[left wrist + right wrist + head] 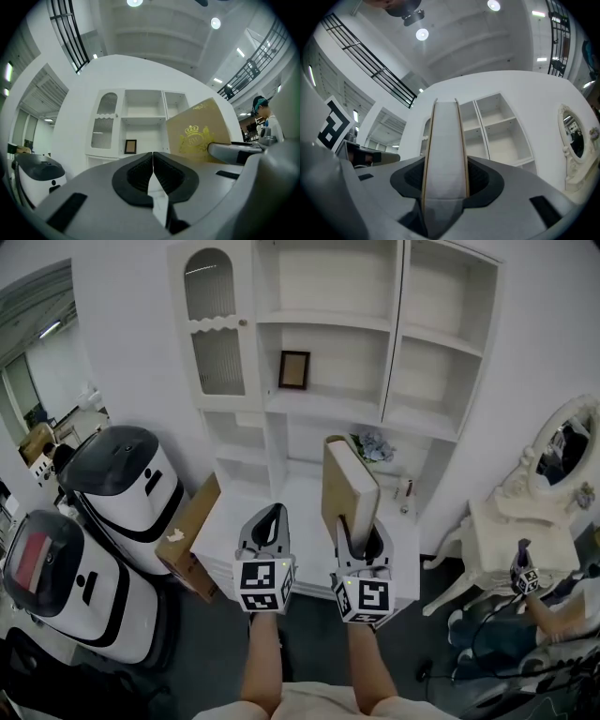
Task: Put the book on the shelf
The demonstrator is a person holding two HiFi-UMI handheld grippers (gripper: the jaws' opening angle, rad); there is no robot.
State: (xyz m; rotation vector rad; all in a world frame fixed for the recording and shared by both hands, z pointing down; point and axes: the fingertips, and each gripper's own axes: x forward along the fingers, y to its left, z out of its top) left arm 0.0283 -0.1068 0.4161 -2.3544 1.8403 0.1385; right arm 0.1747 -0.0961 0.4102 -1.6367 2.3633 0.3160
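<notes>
A thick book (349, 482) with tan covers and a gold crown stands upright in my right gripper (359, 526), which is shut on its lower end. In the right gripper view its white page edge (444, 150) fills the gap between the jaws. It hangs in front of the white shelf unit (375, 324), below the open shelves. My left gripper (269, 519) is shut and empty, beside the book on its left. From the left gripper view the book's cover (199, 133) shows at the right and the shelf unit (143, 119) straight ahead.
A small dark picture frame (293, 369) stands on a middle shelf. Blue flowers (374, 446) sit on the lower ledge. White robots (122, 484) and a cardboard box (187, 535) stand at the left. A white dressing table with oval mirror (553, 465) is at the right.
</notes>
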